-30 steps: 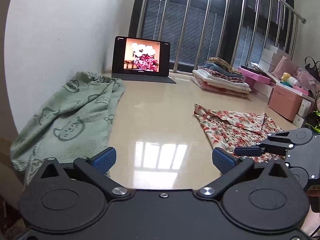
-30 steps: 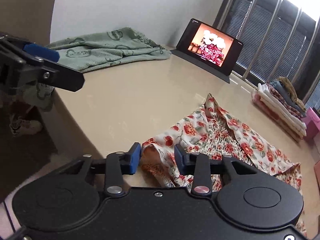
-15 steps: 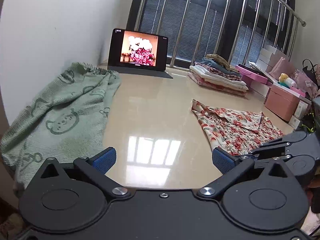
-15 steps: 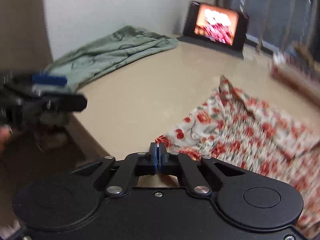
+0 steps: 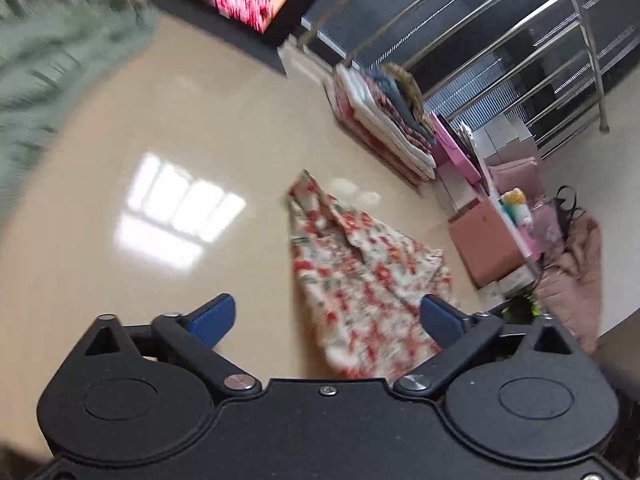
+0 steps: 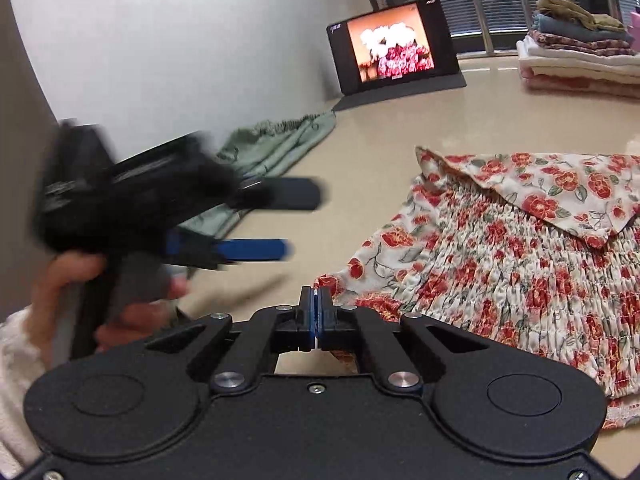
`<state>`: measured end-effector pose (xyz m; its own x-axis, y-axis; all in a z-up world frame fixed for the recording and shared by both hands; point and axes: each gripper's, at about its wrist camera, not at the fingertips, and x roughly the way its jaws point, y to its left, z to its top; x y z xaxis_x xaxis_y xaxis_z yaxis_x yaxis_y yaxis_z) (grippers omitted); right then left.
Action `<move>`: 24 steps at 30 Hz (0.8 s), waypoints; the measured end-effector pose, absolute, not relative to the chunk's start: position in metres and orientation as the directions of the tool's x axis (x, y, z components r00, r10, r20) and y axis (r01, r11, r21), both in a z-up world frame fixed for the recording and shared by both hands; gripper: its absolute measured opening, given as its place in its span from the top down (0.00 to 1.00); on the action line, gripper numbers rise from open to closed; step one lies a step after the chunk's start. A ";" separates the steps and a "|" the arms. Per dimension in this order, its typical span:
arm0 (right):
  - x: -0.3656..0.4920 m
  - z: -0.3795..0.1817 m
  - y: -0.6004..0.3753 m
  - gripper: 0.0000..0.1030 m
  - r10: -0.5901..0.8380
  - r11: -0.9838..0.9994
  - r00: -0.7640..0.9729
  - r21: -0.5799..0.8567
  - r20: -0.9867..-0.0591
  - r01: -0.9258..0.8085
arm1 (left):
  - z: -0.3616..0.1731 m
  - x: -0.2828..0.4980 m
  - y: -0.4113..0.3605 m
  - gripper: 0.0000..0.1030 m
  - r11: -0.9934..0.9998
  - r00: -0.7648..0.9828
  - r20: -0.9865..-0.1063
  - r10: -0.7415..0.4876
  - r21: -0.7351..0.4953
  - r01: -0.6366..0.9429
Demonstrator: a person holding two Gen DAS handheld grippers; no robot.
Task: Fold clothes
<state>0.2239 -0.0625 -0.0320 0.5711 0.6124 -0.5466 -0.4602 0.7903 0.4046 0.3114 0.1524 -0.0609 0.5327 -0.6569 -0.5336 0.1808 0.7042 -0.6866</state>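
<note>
A red-flowered white garment (image 6: 520,256) lies spread on the beige table (image 6: 400,136), one corner folded over; it also shows in the left wrist view (image 5: 360,272). My right gripper (image 6: 316,300) is shut on the garment's near left corner at the table's front. My left gripper (image 5: 326,318) is open and empty, tilted, hovering above the garment's near edge. In the right wrist view the left gripper (image 6: 288,220) is a blurred shape to the left, its jaws apart.
A green towel (image 5: 48,56) lies at the table's left side. A tablet (image 6: 392,46) stands at the back. A stack of folded clothes (image 6: 580,52) sits at the back right. Pink boxes (image 5: 484,248) stand beyond the table's right edge.
The right gripper closed on the garment's corner. The left gripper swung and tilted to the right, from over the bare table toward the garment, still open.
</note>
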 end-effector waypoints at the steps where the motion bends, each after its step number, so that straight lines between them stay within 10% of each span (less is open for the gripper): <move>1: 0.224 -0.030 -0.066 1.00 0.620 0.784 0.576 0.417 -0.532 -0.460 | -0.062 0.319 0.146 0.14 0.709 0.525 -0.543 -0.656 -0.682 0.179; 15: 0.223 -0.016 -0.111 1.00 0.711 0.686 0.591 0.561 -0.381 -0.463 | -0.077 0.401 0.081 0.36 0.732 0.494 -0.620 -0.609 -0.680 0.049; 24: 0.218 -0.020 -0.128 1.00 0.736 0.649 0.581 0.608 -0.348 -0.457 | -0.078 0.415 0.082 0.86 0.776 0.491 -0.674 -0.552 -0.631 0.006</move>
<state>0.2178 -0.1281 -0.0198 0.5811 0.7359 -0.3476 -0.4573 0.6486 0.6084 0.4147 0.0821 -0.0784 0.4911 -0.5517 -0.6741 0.0064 0.7761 -0.6305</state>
